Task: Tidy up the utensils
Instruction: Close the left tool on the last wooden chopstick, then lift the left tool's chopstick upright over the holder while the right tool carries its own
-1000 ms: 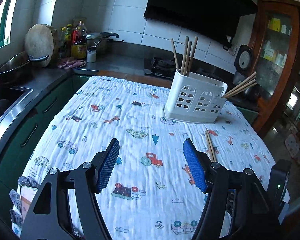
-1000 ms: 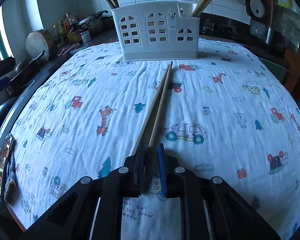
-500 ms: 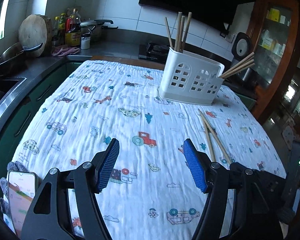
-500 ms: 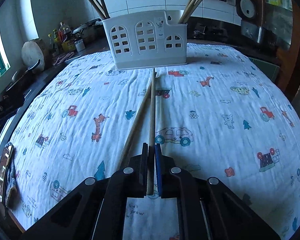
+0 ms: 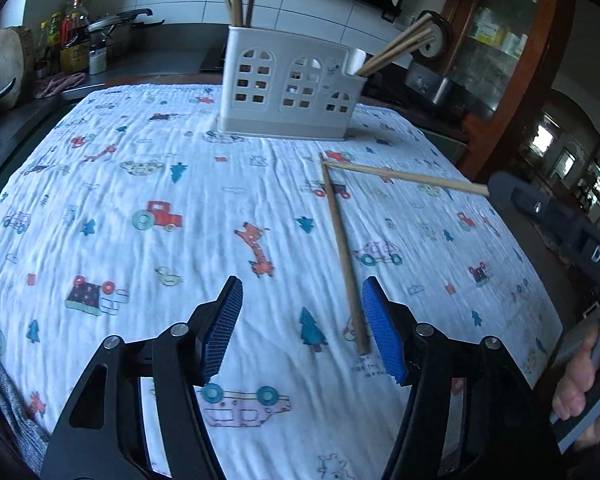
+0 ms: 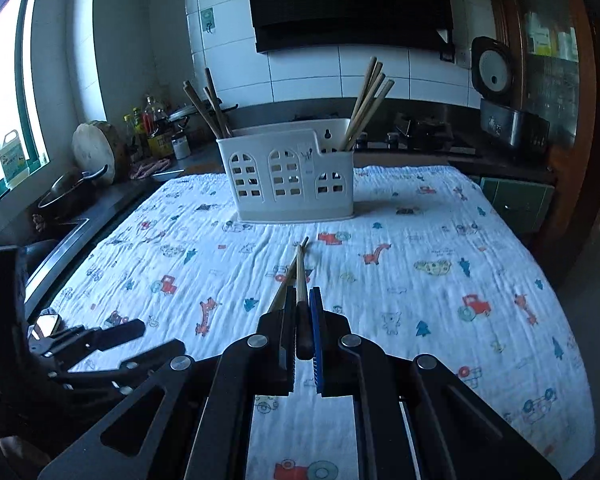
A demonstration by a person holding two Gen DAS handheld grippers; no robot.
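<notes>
A white utensil holder (image 5: 288, 92) (image 6: 292, 184) stands at the far side of the printed cloth, with several chopsticks upright in its end compartments. My right gripper (image 6: 301, 300) (image 5: 500, 190) is shut on one wooden chopstick (image 6: 300, 268) (image 5: 404, 176), which is raised at the held end with its far tip near the cloth. A second chopstick (image 5: 342, 252) (image 6: 286, 280) lies flat on the cloth. Its near end sits between the jaws of my left gripper (image 5: 302, 332) (image 6: 160, 336), close to the right pad (image 5: 382, 336). Those jaws are closing and do not press on it.
The cloth-covered table (image 5: 140, 184) drops off at the right to the floor. A counter on the left carries a pot (image 6: 72, 192), a round board (image 6: 96, 152) and bottles (image 5: 72, 40). A phone (image 6: 48, 322) lies at the near left edge. A hand (image 5: 580, 380) holds the right gripper's handle.
The right gripper has risen with one chopstick, swinging it away from the other. The left gripper moved right and down to the lying chopstick, and its jaws narrowed.
</notes>
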